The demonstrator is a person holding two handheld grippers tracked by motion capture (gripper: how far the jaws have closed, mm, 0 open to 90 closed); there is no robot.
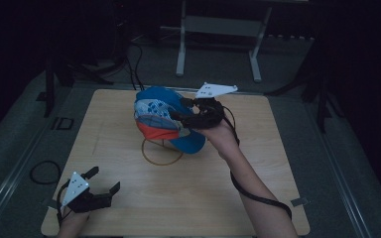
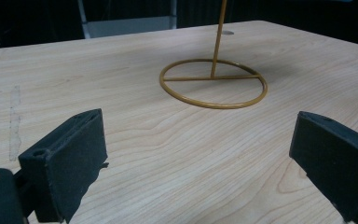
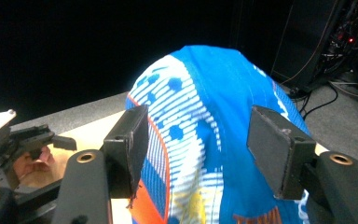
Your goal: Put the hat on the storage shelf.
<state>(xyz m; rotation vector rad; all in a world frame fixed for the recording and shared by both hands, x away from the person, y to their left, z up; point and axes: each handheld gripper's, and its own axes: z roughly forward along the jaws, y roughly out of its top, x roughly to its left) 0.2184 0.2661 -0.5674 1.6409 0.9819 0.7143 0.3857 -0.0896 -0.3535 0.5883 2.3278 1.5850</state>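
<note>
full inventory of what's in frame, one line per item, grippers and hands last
cap: 1, blue with white-patterned panel and orange underside, raised over the stand at table centre, at the right gripper's jaws
wire stand: 1, gold ring base with upright rod, on the table under the cap
table: 1, light wood, centre of view
metal frame: 1, pale grey, on the floor beyond the table
cables: several, black, on the floor behind the table
left gripper: 1, black, jaws open, near-left table corner
right gripper: 1, black, at the cap; jaws apart in its own view
right hand: 1, holding the right gripper
</note>
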